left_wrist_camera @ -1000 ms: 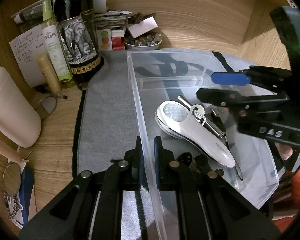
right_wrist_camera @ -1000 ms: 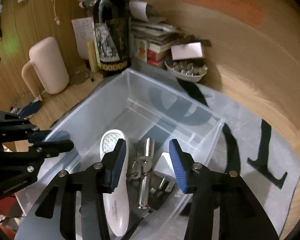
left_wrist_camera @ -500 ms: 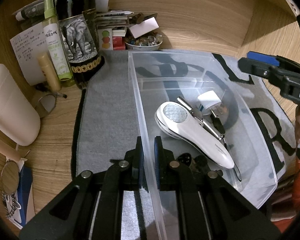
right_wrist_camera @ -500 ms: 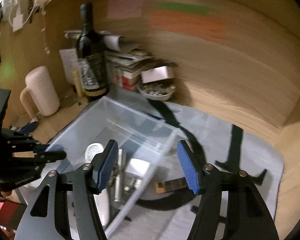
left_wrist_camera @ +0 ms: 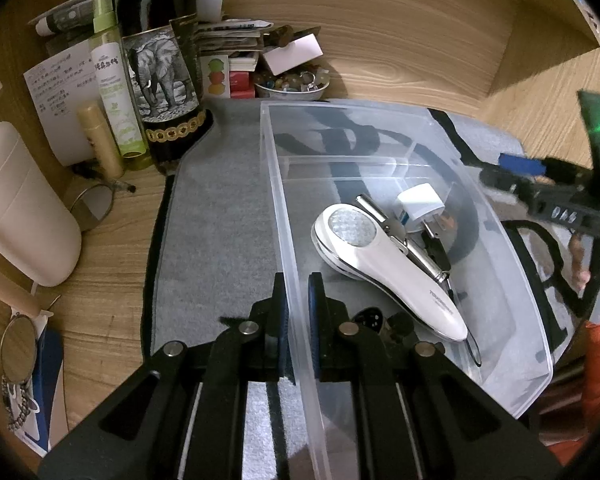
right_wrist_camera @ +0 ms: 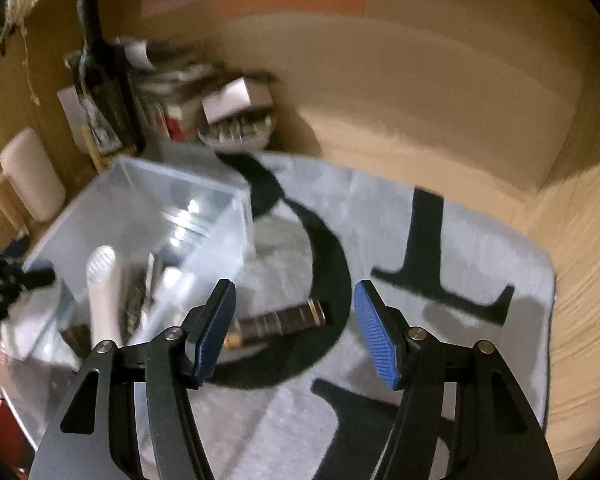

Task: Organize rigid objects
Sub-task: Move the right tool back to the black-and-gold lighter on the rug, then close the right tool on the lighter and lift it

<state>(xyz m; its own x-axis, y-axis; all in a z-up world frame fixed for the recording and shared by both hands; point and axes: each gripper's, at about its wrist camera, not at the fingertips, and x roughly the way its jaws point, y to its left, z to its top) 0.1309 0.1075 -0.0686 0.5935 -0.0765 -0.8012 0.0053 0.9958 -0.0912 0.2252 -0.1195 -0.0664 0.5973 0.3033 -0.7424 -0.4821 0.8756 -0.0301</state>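
Observation:
A clear plastic bin (left_wrist_camera: 512,320) stands on a grey mat (left_wrist_camera: 220,220). My left gripper (left_wrist_camera: 298,328) is shut on the bin's left wall. Inside lie a white handheld device (left_wrist_camera: 384,264), a white plug adapter (left_wrist_camera: 420,202), a metal tool (left_wrist_camera: 416,252) and dark keys (left_wrist_camera: 372,318). My right gripper (right_wrist_camera: 296,332) is open and empty above the mat, right of the bin (right_wrist_camera: 140,208). A dark cylinder with gold ends (right_wrist_camera: 278,322) lies on the mat (right_wrist_camera: 480,248) just beyond its fingertips. The right gripper also shows in the left wrist view (left_wrist_camera: 520,168).
A wine bottle with an elephant label (left_wrist_camera: 160,72), a green spray bottle (left_wrist_camera: 114,80), a bowl of trinkets (left_wrist_camera: 292,82) and papers stand at the back. A pink-white appliance (left_wrist_camera: 24,208) is at left. Wooden walls close in behind and to the right.
My right gripper has pulled back out of the bin and swung right over the mat, opening wider. The dark cylinder has come into its view. My left gripper holds still on the bin wall.

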